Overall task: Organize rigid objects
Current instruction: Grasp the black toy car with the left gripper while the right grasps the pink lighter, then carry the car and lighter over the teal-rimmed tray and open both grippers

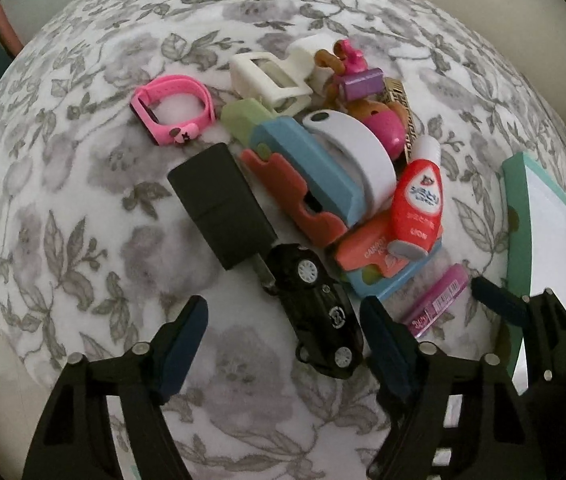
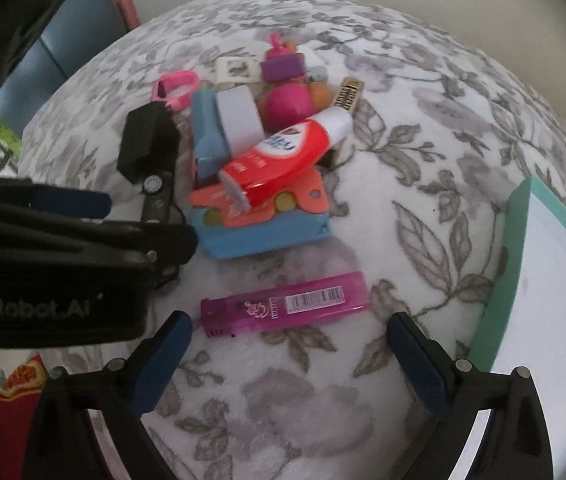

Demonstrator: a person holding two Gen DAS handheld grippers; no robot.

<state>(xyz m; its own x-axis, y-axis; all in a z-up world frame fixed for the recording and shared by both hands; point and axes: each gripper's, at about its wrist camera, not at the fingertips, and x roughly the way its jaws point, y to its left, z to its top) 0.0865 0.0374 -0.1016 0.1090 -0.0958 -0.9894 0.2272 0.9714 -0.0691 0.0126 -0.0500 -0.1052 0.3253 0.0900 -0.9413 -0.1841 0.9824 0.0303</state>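
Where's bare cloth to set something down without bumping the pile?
Free: the floral cloth between the purple lighter and the teal-rimmed tray, and the wide stretch left of the black block below the pink watch. Crowded: the heap around the red tube, with the black toy car at its near edge.

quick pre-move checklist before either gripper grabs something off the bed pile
1. Right gripper open: ok, fingers spread wide.
2. Purple lighter lined up with it: ok, it lies flat just ahead of the fingertips, apart from the pile.
3. Left gripper open: ok.
4. Black toy car free to lift: not ok, it touches the black charger and sits close to the right finger.
5. Red tube stable: not ok, it lies tilted on top of the orange and blue toy, so a nudge may roll it.
6. Teal tray clear to receive: cannot tell, only its edge shows.
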